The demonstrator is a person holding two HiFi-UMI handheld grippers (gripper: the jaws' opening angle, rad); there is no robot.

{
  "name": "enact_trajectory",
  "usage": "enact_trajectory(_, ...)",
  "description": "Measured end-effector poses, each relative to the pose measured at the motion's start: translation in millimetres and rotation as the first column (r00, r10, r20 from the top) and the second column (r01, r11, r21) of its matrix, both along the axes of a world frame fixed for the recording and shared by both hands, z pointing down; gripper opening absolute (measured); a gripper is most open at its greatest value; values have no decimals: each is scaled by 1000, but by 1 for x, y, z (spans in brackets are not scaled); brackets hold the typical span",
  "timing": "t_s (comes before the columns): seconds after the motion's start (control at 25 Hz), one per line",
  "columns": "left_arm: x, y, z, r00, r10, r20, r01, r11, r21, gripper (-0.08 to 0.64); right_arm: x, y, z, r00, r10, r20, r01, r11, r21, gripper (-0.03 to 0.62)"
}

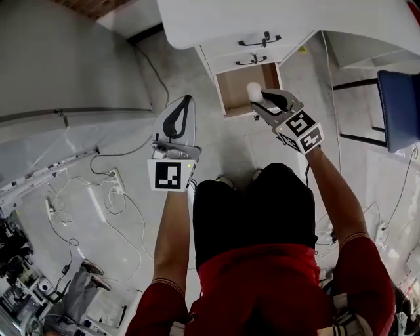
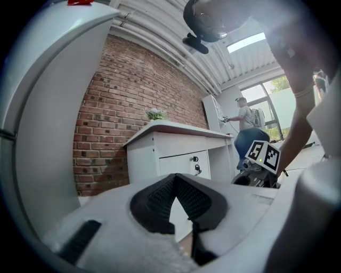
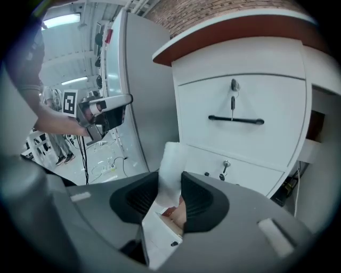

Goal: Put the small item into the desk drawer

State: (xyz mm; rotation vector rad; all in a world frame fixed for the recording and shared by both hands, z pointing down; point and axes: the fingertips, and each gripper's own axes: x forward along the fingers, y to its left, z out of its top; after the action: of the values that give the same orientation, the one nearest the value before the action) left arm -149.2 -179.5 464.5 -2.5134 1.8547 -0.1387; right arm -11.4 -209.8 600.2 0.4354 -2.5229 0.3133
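The broad white tabletop (image 1: 262,20) runs across the top of the head view. Under its edge is a stack of white drawer fronts with black handles. The lowest one, a white-fronted drawer with a bare brown wooden inside (image 1: 233,92), stands pulled out toward the person over the grey tiled floor (image 1: 223,151).

The right tool (image 1: 261,96) reaches forward to that opening. It is closed on the small white soft-looking cylindrical item (image 1: 253,90). In the right gripper view the dark pads press the item's (image 3: 171,160) sides, and its upper end sticks out past their tips, so its long axis runs along the jaws. Below the pads, the brown inside and white front edge of the drawer show through the gap.

The left tool (image 1: 189,100) hangs well apart, over the floor at the person's left. Its pads meet at the tips with nothing between them, and it points toward the drawer fronts without touching them.

The next move depends on one relation. Seen from above, the item sits over the right part of the open drawer, near its front edge, so the cavity looks to lie directly below the right tool. How high it hangs above the drawer floor can't be read. By my judgement, lowering and letting go should land it inside. The margin is thinnest toward the drawer's right wall.
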Motion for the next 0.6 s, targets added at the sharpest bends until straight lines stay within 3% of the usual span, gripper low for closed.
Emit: enact_trajectory(0.6, -4, -36, 138, 999, -25, 33, 23, 997, 76, 6, -9, -42, 162, 995, -39, -94, 42, 999, 25, 147)
